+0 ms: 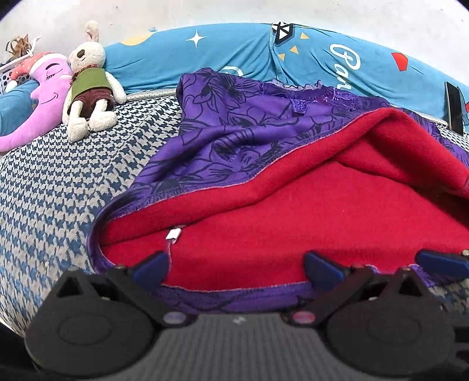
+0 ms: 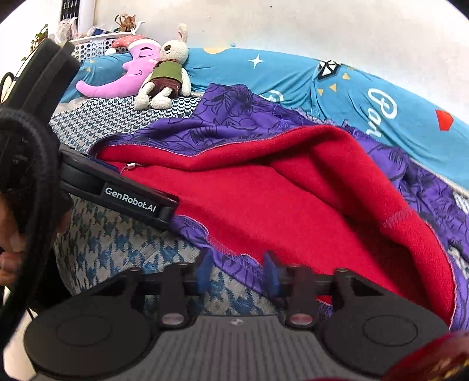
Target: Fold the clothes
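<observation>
Purple floral garment point(image 1: 234, 129) with red fleece lining point(image 1: 293, 222) lies rumpled, hem gaping, on houndstooth bed cover point(image 1: 58, 187). Left gripper point(image 1: 237, 268) jaws apart over near hem; right gripper point(image 2: 237, 271) apart, straddling hem edge. Risk: pinching only 1 layer, so fold skews. Far: blue bedding point(image 1: 234, 52), plush rabbit point(image 1: 88, 85), white wall point(image 1: 234, 11).
</observation>
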`<state>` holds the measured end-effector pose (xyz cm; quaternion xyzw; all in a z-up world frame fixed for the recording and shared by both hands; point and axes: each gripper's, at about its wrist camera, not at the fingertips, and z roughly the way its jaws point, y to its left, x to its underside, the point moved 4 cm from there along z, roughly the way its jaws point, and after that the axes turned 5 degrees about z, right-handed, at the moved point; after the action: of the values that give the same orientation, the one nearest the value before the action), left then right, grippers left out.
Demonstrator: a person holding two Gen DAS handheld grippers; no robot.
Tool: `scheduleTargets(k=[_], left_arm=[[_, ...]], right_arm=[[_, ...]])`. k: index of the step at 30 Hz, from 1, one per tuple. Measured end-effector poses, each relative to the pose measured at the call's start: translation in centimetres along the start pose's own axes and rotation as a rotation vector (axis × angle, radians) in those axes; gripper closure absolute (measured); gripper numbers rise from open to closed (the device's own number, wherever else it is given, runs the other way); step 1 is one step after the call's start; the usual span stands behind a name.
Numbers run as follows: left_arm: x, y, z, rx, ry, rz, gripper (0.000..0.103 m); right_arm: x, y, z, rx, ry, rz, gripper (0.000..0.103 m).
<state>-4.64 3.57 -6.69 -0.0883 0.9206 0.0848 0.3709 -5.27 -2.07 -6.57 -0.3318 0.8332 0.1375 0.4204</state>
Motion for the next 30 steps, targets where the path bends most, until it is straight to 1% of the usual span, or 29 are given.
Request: scheduleTargets(k=[2,3,5,11,12,13,16,17,19,21,23,25,26,30], left_arm=[[0.0,0.0,-0.1,-0.001,0.001,0.003,0.000],[0.0,-0.1,-0.1,-0.002,0.002,0.005,0.000],[0.1,-0.1,-0.3,-0.004,0.006,0.009,0.000],[0.5,0.1,-1.3,-0.009,0.032,0.031,0.000],[0.5,0.1,-1.5,-0.010,0.037,0.035,0.000],[0.7,0.2,-1.7,-0.009,0.044,0.034,0.000],[1.4,0.8,-2.4,-0.002,0.067,0.014,0.000],[1.7,1.0,-2.5,-0.004,0.077,0.009,0.000],[1.9,1.6,-2.8,-0.014,0.084,-0.011,0.000],[1.7,2.4,-3.4,-0.019,0.052,-0.047,0.000],[1.2,3.6,-4.1,-0.041,0.011,-0.082,0.000],[0.9,4.9,-4.2,-0.086,-0.009,-0.116,0.000],[0.8,5.7,-4.2,-0.108,-0.013,-0.138,0.000],[1.0,8.6,-3.8,-0.150,0.005,-0.235,0.000]], right_arm=[[-0.1,0.2,-0.1,0.005,-0.006,-0.016,0.090],[-0.1,0.4,-0.2,0.004,-0.007,-0.027,0.092],[-0.2,0.6,-0.5,-0.007,-0.004,-0.047,0.094],[0.1,1.5,-2.8,-0.085,0.009,-0.109,0.094],[0.2,1.7,-3.2,-0.108,0.018,-0.111,0.094],[0.4,1.8,-3.5,-0.133,0.028,-0.111,0.099],[1.3,2.9,-4.6,-0.228,0.055,-0.121,0.100],[1.6,3.3,-4.7,-0.233,0.061,-0.133,0.100],[2.4,4.2,-4.8,-0.235,0.074,-0.160,0.099],[2.8,4.6,-5.0,-0.244,0.076,-0.164,0.099],[2.4,4.0,-5.3,-0.230,0.053,-0.122,0.099],[2.0,3.1,-5.4,-0.206,0.034,-0.067,0.099],[1.8,2.4,-5.4,-0.183,0.027,-0.030,0.099],[1.2,-0.1,-5.5,-0.097,0.002,0.090,0.099]])
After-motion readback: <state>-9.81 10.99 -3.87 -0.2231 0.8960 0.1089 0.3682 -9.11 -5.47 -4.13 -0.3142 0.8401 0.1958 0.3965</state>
